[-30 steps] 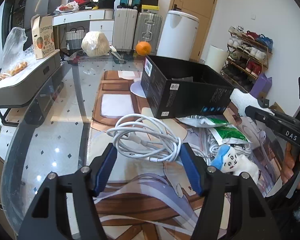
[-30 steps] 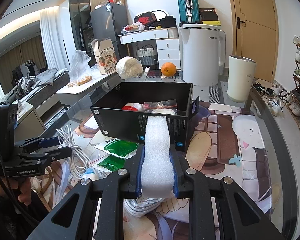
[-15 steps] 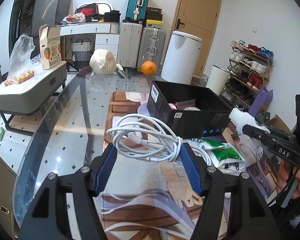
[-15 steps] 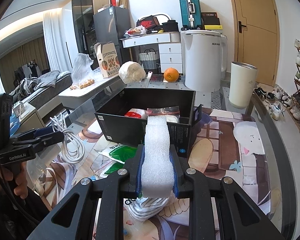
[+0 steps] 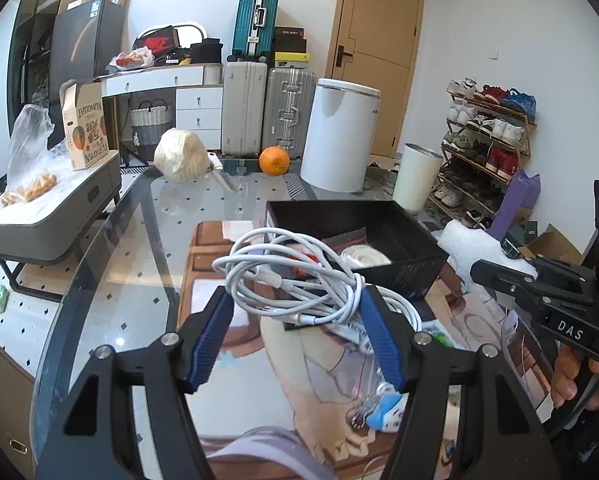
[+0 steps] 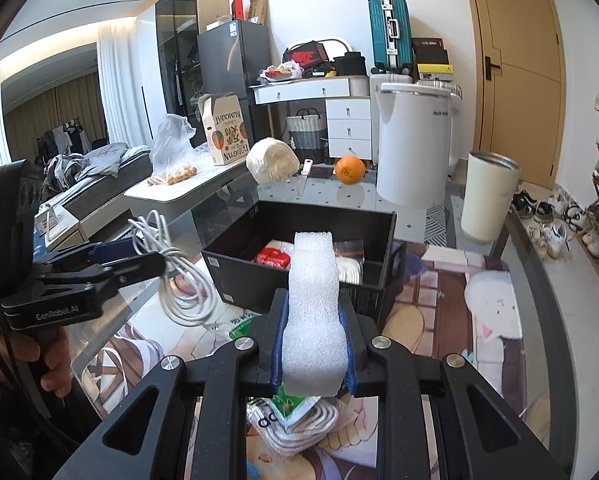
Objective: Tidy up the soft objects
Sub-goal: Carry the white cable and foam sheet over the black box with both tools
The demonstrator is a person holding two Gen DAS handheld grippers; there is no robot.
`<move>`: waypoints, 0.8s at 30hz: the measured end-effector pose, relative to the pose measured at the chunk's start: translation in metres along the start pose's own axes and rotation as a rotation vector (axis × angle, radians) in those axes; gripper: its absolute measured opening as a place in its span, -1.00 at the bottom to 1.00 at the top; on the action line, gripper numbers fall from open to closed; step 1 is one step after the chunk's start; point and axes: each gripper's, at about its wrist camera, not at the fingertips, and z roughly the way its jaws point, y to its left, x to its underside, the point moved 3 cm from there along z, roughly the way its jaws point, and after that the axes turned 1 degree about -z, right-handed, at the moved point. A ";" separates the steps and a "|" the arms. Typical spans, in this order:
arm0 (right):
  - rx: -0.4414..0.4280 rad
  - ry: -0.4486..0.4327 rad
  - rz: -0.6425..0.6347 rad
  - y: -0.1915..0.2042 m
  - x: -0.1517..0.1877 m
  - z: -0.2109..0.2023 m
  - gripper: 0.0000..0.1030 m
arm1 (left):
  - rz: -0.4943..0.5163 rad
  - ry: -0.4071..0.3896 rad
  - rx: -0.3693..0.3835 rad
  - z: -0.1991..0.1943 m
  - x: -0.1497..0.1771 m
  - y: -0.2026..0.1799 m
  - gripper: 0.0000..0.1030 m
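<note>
Your black box [image 6: 299, 276] sits open on the table [image 5: 111, 280], and both things you hold are up in the air just in front of it, so if you let go too soon they will drop outside it onto the packets. Your left gripper [image 5: 295, 322] is partly closed around the bunch of white cable [image 5: 291, 276], whose loose loops hang down and could catch on the box wall or slip out. Your right gripper [image 6: 313, 350] squeezes the white foam strip [image 6: 313, 304] tight, and its long side points straight ahead at the box, the far end sticking up a little.
</note>
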 end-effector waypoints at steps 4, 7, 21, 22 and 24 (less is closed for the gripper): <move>-0.001 -0.004 -0.007 -0.001 -0.008 0.000 -0.57 | 0.001 -0.008 -0.004 0.004 -0.010 -0.004 0.26; -0.001 -0.006 -0.014 0.000 -0.013 0.001 -0.57 | 0.004 -0.012 -0.005 0.008 -0.017 -0.006 0.26; 0.010 0.016 -0.027 -0.012 -0.035 0.023 -0.57 | 0.017 -0.034 0.003 0.040 -0.054 -0.012 0.26; 0.011 0.017 -0.025 -0.013 -0.037 0.026 -0.57 | 0.018 -0.033 0.004 0.043 -0.056 -0.012 0.26; 0.010 0.025 -0.022 -0.016 -0.040 0.033 -0.57 | 0.020 -0.033 0.003 0.051 -0.061 -0.011 0.26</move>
